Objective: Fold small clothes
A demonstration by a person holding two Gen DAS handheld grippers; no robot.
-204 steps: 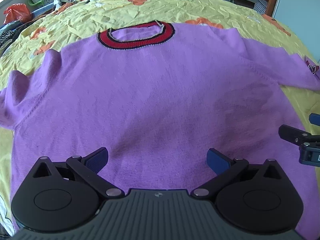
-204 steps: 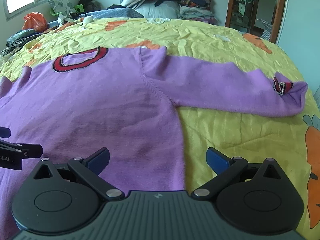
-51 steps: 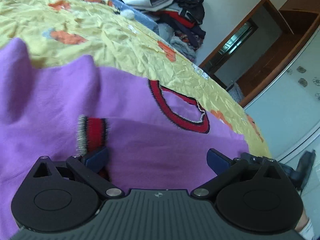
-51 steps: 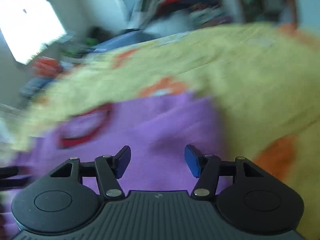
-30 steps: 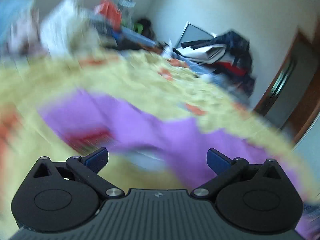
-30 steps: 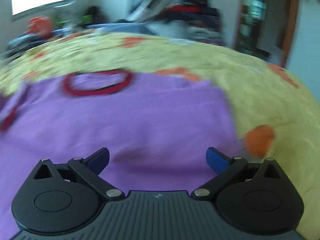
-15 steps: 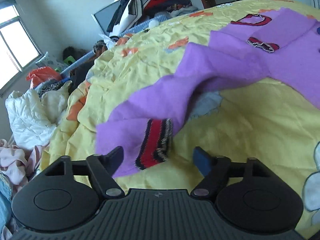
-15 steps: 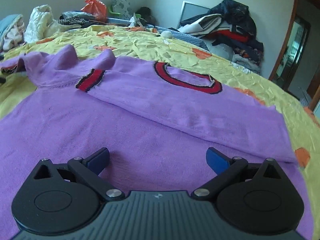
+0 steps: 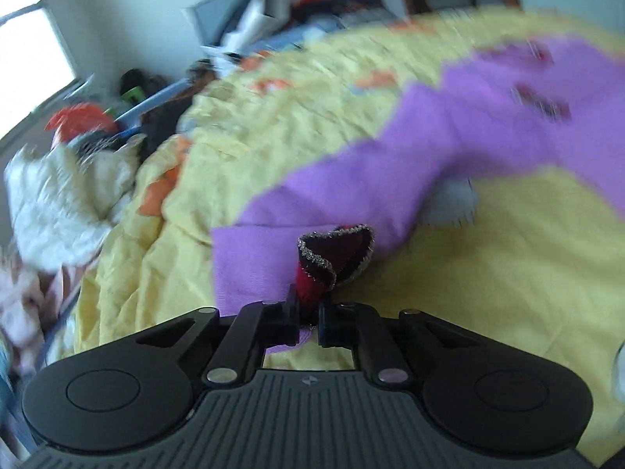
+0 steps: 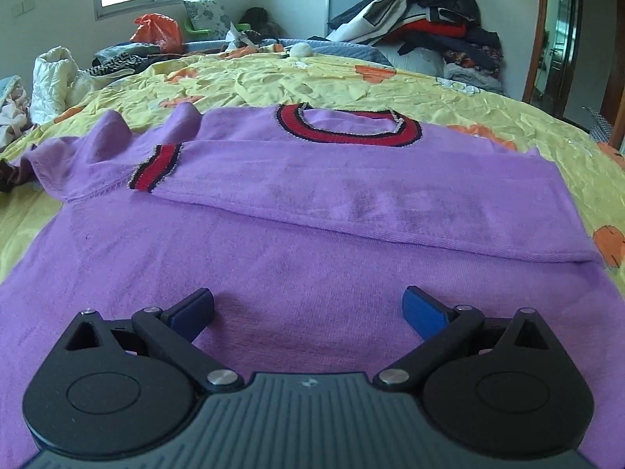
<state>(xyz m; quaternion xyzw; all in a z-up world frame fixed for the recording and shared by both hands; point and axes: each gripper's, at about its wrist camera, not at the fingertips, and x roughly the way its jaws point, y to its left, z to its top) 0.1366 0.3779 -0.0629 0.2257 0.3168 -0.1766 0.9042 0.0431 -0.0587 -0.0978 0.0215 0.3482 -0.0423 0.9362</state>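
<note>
A purple sweater (image 10: 312,265) with a red and black collar (image 10: 347,125) lies flat on the yellow bedspread (image 10: 312,74). One sleeve (image 10: 371,191) is folded across the chest, its striped cuff (image 10: 156,168) pointing left. The other sleeve (image 9: 351,183) stretches out over the bedspread (image 9: 508,273). My left gripper (image 9: 308,305) is closing its jaws on that sleeve's red cuff (image 9: 332,254), which is pinched and bunched between the pads. My right gripper (image 10: 308,305) hangs open low over the sweater's lower body, with nothing between its fingers.
A heap of dark clothes (image 10: 429,19) is piled at the far side of the bed. At the left edge lie a white quilted jacket (image 10: 54,74) and an orange bag (image 10: 156,31). A wooden doorway (image 10: 554,39) stands at the right.
My left gripper's jaws have closed from wide apart onto the red cuff, which now stands bunched up, and the view has rolled. My right gripper's view is almost unchanged since half a second ago.
</note>
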